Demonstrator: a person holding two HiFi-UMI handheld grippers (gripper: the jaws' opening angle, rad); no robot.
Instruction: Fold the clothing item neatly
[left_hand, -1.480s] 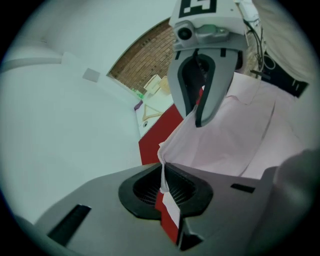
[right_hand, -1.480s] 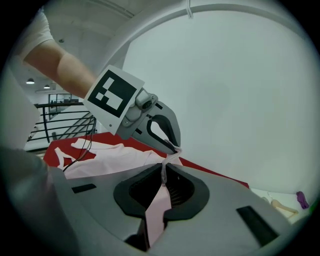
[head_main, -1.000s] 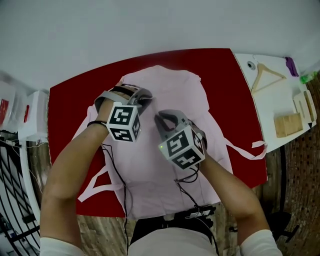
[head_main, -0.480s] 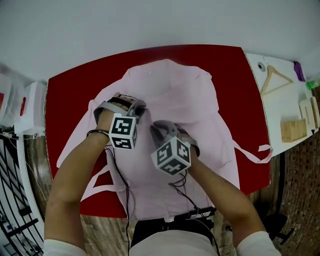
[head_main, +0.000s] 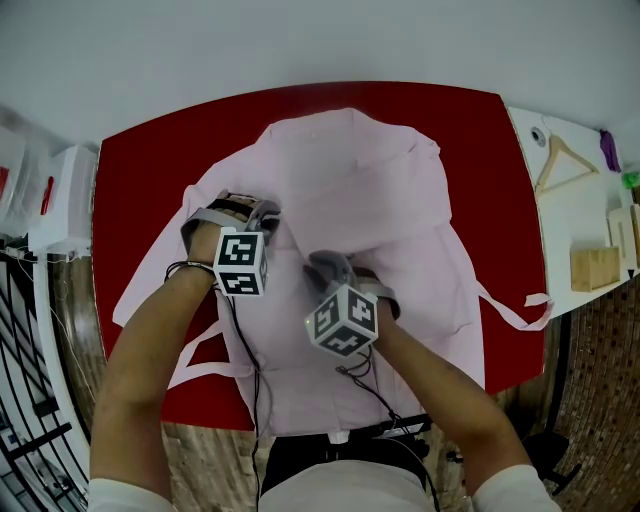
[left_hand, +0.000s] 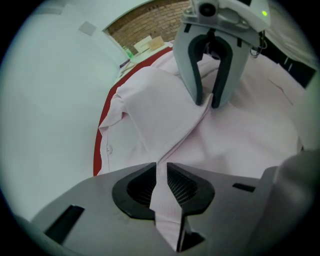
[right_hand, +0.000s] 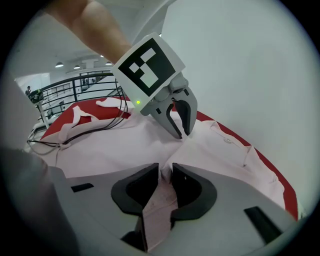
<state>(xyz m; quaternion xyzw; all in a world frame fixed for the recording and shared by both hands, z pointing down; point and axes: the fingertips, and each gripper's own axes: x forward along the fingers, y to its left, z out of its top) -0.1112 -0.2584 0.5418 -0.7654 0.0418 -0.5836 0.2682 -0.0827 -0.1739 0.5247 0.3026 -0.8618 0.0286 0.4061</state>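
A pale pink shirt (head_main: 370, 200) lies spread on the red table (head_main: 150, 160), with thin ties trailing off at the left (head_main: 200, 352) and right (head_main: 520, 305). Both grippers are low over its middle, side by side. A fold of the shirt (left_hand: 162, 187) runs between the jaws of my left gripper (head_main: 245, 208). My right gripper (head_main: 322, 268) pinches a second fold (right_hand: 161, 192). Both pairs of jaws have just been opening a little, and the cloth still fills each gap. The left gripper view shows the right gripper (left_hand: 207, 102) with its tips on the cloth, and the right gripper view shows the left gripper (right_hand: 182, 134) likewise.
A white side table (head_main: 580, 215) at the right carries a wooden hanger (head_main: 563, 160) and a wooden block (head_main: 595, 268). White boxes (head_main: 65, 200) stand at the left beside a black railing (head_main: 25, 400). Cables (head_main: 240, 345) hang from the grippers across the shirt's near part.
Both grippers have sunk toward the table with their folds of cloth and drawn slightly nearer to me. The shirt lies flatter and more spread than before.
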